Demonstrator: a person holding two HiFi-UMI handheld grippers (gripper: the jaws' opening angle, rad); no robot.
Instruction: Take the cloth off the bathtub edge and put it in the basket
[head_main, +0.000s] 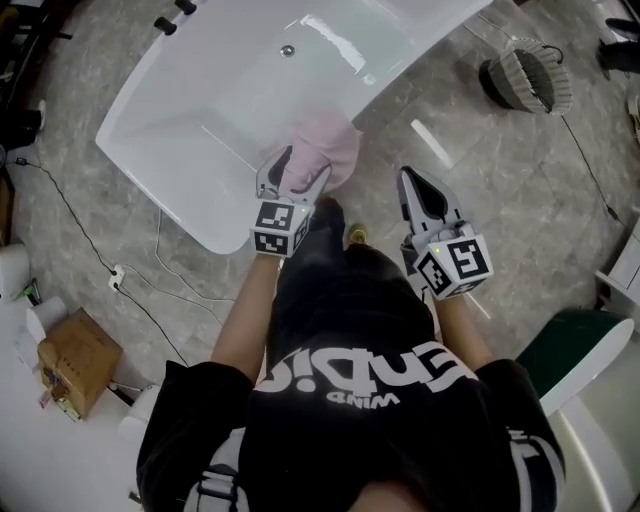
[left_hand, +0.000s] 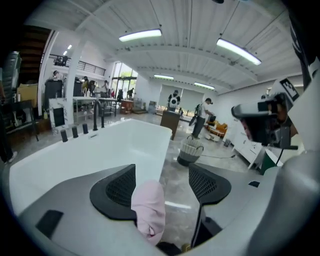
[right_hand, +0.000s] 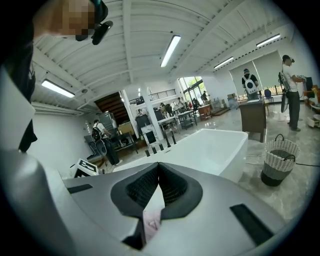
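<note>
Left gripper: jaws wide apart, with the pink cloth between them, not clamped. The cloth lies draped over the near edge of the white bathtub. Right gripper: jaws closed on nothing, held beside the tub. The basket stands on the floor, well apart.

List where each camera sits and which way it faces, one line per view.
Head view: on the person's head, facing steeply down at bathtub, cloth, both forearms, left gripper, right gripper.
Left gripper view: on that gripper, along its open jaws, cloth between, toward the basket.
Right gripper view: on that gripper, along its closed jaws, across the bathtub.
Both gripper views share bathtub and basket.
</note>
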